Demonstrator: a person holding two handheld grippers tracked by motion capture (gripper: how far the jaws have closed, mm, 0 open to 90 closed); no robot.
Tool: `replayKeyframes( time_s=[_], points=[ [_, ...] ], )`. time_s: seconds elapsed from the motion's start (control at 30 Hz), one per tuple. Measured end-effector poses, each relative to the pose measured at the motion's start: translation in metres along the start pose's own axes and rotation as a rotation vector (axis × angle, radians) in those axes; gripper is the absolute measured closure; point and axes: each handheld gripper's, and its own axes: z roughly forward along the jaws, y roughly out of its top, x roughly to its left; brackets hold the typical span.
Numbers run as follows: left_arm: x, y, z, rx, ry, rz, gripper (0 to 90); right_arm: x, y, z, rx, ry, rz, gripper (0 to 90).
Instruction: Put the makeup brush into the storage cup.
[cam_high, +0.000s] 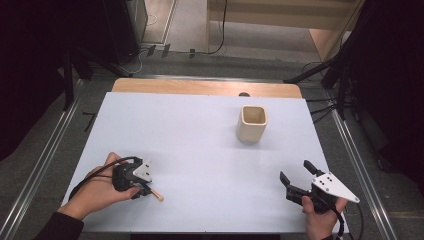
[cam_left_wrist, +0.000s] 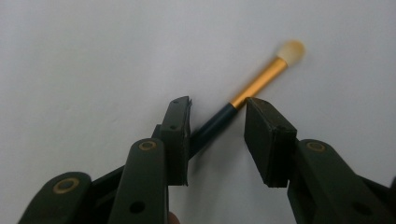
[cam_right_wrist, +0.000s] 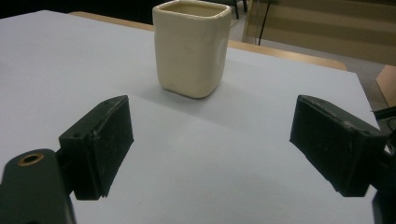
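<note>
We straddle the brush (cam_left_wrist: 243, 91) at lower left with the left tool (cam_left_wrist: 217, 123), not yet clamped; squeeze squarely on its dark handle; right tool (cam_right_wrist: 210, 140) released

**Surroundings of the work surface**

White table (cam_high: 200, 150) with a bare wooden strip (cam_high: 205, 88) along its far edge. Cream square-mouthed cup (cam_high: 251, 123) standing upright on the table toward 1 o'clock from its centre, apart from everything else. Metal rails (cam_high: 45, 150) flank the table at 9 and 3 o'clock. Black cables (cam_high: 200, 51) trail over the grey floor at 12 o'clock, before a light wooden cabinet (cam_high: 320, 30).
</note>
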Motion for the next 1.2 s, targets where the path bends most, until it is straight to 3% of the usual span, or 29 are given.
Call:
replayKeyframes(
  time_s=[0.2, 0.4, 0.57, 0.77, 0.97, 1.07, 1.1, 1.2],
  points=[
    [0.002, -0.003, 0.000, -0.019, 0.003, -0.056, 66.1, 0.000, 0.000, 0.000, 0.003, -0.006, -0.004, 14.1],
    [0.004, -0.003, 0.001, -0.027, 0.001, -0.074, 84.0, 0.000, -0.001, 0.001, 0.011, -0.010, -0.004, 14.1],
    [0.003, -0.005, 0.000, -0.036, 0.009, -0.085, 84.2, 0.000, -0.001, 0.002, 0.020, -0.011, 0.000, 14.1],
    [0.003, -0.010, -0.001, -0.089, 0.008, -0.137, 84.3, 0.000, -0.001, 0.003, 0.021, -0.007, -0.004, 14.1],
    [0.006, -0.009, -0.001, -0.149, 0.035, -0.186, 84.3, 0.002, -0.002, 0.006, 0.030, -0.010, -0.006, 14.1],
    [0.008, -0.008, -0.004, -0.197, 0.042, -0.211, 84.3, 0.002, -0.001, 0.006, 0.028, -0.009, -0.014, 14.0],
    [0.010, -0.007, -0.006, -0.242, 0.036, -0.228, 84.3, 0.001, -0.001, 0.006, 0.032, -0.008, -0.017, 14.1],
    [0.011, -0.005, -0.009, -0.277, 0.030, -0.249, 84.3, 0.000, -0.001, 0.007, 0.037, 0.002, -0.004, 14.0]
  ],
)
